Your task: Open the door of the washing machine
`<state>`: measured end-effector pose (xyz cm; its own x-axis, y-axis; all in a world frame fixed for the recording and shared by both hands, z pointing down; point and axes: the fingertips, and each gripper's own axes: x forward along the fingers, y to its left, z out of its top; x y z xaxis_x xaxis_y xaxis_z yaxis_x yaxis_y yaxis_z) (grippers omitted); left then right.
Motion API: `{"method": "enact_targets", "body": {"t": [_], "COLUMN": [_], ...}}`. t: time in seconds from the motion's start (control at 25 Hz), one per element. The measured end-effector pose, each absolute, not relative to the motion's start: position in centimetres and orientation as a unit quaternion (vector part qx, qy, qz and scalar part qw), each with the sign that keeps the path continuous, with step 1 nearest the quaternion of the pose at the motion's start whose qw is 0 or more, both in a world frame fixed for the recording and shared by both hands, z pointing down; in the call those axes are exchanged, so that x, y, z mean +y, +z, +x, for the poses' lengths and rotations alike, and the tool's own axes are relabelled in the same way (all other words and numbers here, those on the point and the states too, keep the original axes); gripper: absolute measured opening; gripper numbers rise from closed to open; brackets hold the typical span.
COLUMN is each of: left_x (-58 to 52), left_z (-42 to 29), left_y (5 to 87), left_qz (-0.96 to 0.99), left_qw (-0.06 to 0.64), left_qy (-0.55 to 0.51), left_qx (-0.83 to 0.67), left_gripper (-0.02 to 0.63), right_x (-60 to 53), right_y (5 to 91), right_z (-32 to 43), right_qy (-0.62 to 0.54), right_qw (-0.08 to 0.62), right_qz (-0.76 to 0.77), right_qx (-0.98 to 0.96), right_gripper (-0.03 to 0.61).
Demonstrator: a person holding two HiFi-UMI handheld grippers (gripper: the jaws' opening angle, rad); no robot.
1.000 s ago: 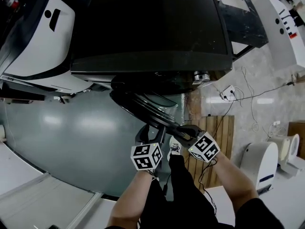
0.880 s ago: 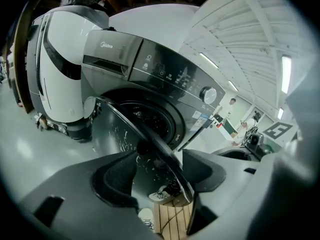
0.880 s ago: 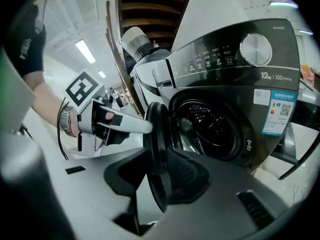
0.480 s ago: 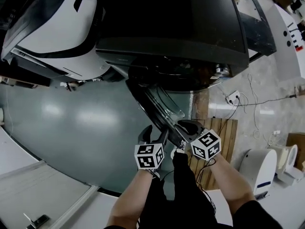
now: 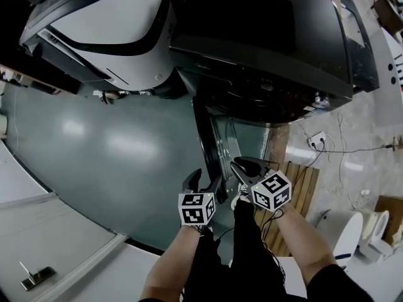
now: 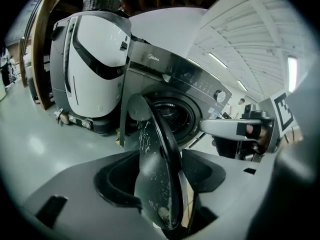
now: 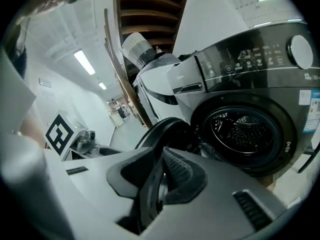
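Washing machine [image 5: 264, 49]: dark front-loader, standing next to a white appliance [image 5: 107, 24] on the grey-green floor [image 5: 94, 137].

Door [image 5: 211, 150]: open. It stands almost straight out from the machine's front, edge-on towards the person. A second ago it lay at a much shallower angle, slanting off to the left across the front, so it has swung well wider. The drum opening [image 7: 245, 129] is fully bare, and the perforated drum shows inside.

Left gripper [image 5: 204, 182]: at the door's outer rim, near its free end. The jaws are spread with the rim between them. The rim sits close to one pad, and a dark gap shows on the other side. No clamp.

Right gripper [image 5: 239, 168]: just beside the left one, on the same rim. Its jaws have just been closing, and the rim is between them. Both pads sit against the rim, pinching it.

Both forearms reach forward side by side, and the marker cubes are near each other. A wooden pallet [image 5: 296, 181] lies on the floor to the right of the door.
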<state>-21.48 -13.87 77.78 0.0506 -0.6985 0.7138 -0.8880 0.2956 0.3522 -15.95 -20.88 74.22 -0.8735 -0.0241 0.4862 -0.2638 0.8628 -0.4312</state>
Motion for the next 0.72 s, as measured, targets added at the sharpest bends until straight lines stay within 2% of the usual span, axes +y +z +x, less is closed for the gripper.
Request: {"method": "enact_targets", "body": {"t": [0.4, 0.72], "left_x": [-9.3, -6.6], "left_z": [-27.6, -33.6], "left_y": [77.4, 78.0], "left_qz": [0.563, 0.551], "left_qw": [0.424, 0.415], "left_qy": [0.101, 0.103], "left_qx": [-0.702, -0.717], "left_gripper": [0.241, 0.239], "right_x": [-16.2, -13.7], "right_y": [73.3, 73.6], "right_z": [-22.9, -28.0], "right_qy": [0.238, 0.233], "right_qw": [0.241, 0.248], "right_qz": [0.051, 0.038], "right_qx": [-0.94, -0.94], "right_gripper": [0.069, 0.067]}}
